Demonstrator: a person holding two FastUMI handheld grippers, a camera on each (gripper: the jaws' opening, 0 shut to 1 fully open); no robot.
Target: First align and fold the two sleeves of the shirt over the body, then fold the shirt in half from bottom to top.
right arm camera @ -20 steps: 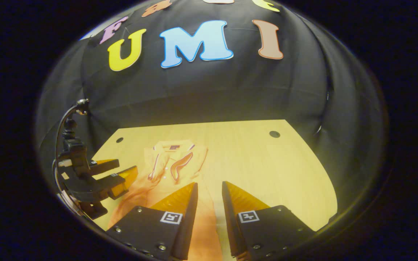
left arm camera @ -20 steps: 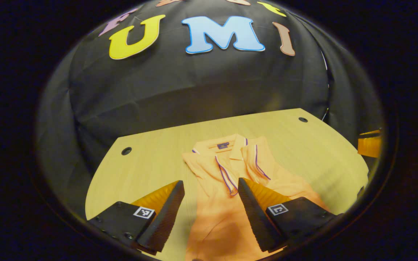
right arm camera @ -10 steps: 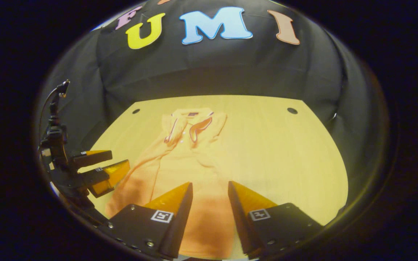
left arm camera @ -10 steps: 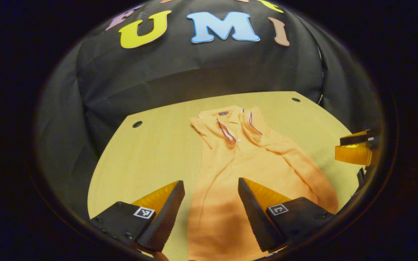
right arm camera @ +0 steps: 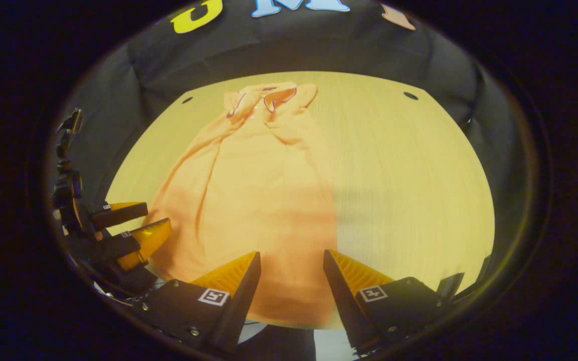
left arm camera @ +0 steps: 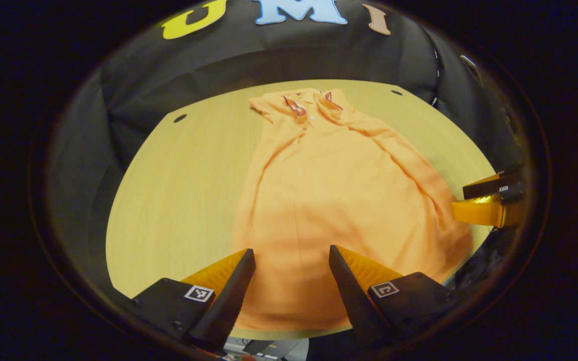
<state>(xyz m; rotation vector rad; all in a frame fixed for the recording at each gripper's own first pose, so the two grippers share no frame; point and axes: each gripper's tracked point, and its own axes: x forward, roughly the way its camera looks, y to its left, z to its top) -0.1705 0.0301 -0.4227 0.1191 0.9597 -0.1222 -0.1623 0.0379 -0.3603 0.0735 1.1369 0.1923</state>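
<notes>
An orange polo shirt (left arm camera: 334, 190) lies flat on the wooden table (left arm camera: 178, 170), collar at the far end, both sleeves folded in over the body. The right gripper view has the same shirt (right arm camera: 254, 200) running from the far collar to its hem at the near table edge. My left gripper (left arm camera: 291, 260) hangs open above the hem, nothing between its fingers. My right gripper (right arm camera: 289, 263) is open too, over the hem's right corner. The left gripper (right arm camera: 133, 230) appears at the left of the right gripper view, and the right gripper (left arm camera: 484, 203) at the right edge of the left gripper view.
The wooden table (right arm camera: 409, 170) has bare surface to the right of the shirt, and small round holes (right arm camera: 410, 95) near its far corners. Black cloth walls close the booth behind and at the sides. The table's near edge lies just under both grippers.
Both grippers have drawn back toward the near table edge and risen, so the whole shirt down to its hem has come into view. The right gripper's fingers have spread wider.
</notes>
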